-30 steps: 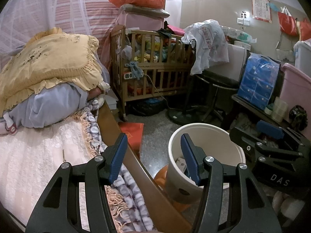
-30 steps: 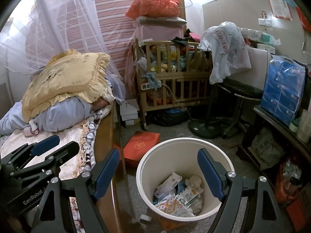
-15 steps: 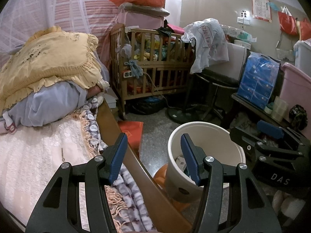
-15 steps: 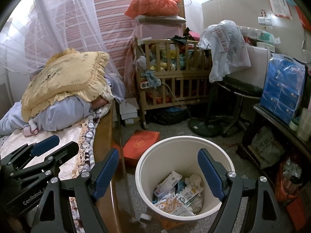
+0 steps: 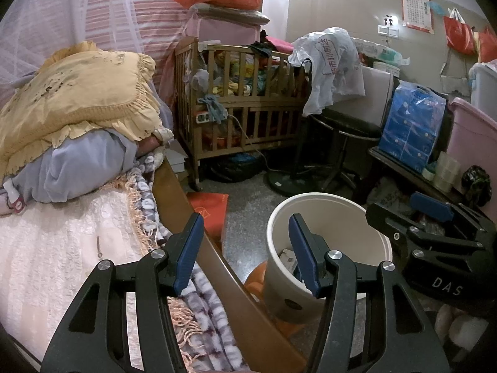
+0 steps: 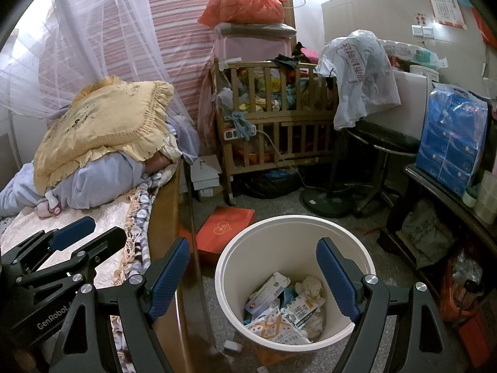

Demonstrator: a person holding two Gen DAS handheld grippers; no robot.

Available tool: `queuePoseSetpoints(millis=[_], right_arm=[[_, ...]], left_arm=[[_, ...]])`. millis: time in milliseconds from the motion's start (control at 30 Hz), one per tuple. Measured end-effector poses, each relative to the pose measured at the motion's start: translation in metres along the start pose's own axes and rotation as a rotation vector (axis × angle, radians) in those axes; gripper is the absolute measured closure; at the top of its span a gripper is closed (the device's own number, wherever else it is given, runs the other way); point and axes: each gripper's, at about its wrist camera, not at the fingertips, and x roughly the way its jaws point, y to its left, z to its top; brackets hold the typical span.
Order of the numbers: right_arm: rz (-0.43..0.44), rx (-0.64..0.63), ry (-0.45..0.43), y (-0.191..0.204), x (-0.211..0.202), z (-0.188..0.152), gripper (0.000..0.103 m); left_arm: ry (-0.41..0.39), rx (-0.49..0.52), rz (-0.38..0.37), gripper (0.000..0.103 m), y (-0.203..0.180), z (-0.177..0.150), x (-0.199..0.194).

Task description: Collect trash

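Right wrist view takes in the bed [image 6: 93,217] along the left, with a yellow pillow [image 6: 105,124] piled on lilac bedding, and a wooden crib [image 6: 273,124] against the striped wall behind. On the floor beside the bed's wooden side rail stands the white trash bin [image 6: 236,267], its mouth upward; inside lie crumpled cartons and wrappers [image 6: 279,310]. A red box [image 6: 223,230] lies flat on the floor just behind the bin, near the rail. The right tool [image 6: 253,276] hangs over the bin with its blue pads spread wide and nothing between them. From the left wrist view, the left tool [image 5: 245,248] is over the bed rail, also spread wide and empty, with the bin [image 5: 341,214] just to its right.
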Motion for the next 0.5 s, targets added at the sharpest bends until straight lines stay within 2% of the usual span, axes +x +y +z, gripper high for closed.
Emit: queuePoseSetpoints(millis=[500], right_arm=[[0.002,-0.001,0.004,-0.0014,0.0014,0.0008,0.021]], left_arm=[[0.01,0.0,-0.008,0.048,-0.0033,-0.0042,0.0002]])
